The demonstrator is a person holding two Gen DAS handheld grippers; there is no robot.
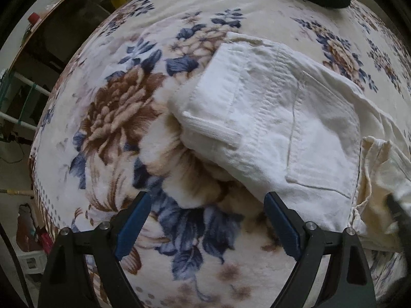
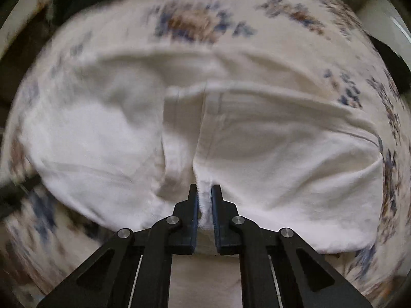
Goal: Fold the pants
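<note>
Right gripper (image 2: 204, 192) pinched on a fold of white pants (image 2: 269, 154) lying on floral blanket (image 2: 192, 20), left gripper (image 1: 206, 202) spread wide over blanket beside pants' waistband, right view motion-blurred, pant legs cut off

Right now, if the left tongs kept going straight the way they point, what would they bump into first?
Probably the flowered blanket: the open left tongs point down at a raised fold of it, with the white pants' edge just beyond. Depth is hard to judge.

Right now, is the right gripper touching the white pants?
Touching. The right wrist view shows the right gripper with its jaws nearly shut, pinching a fold of the white pants between the pads.
</note>
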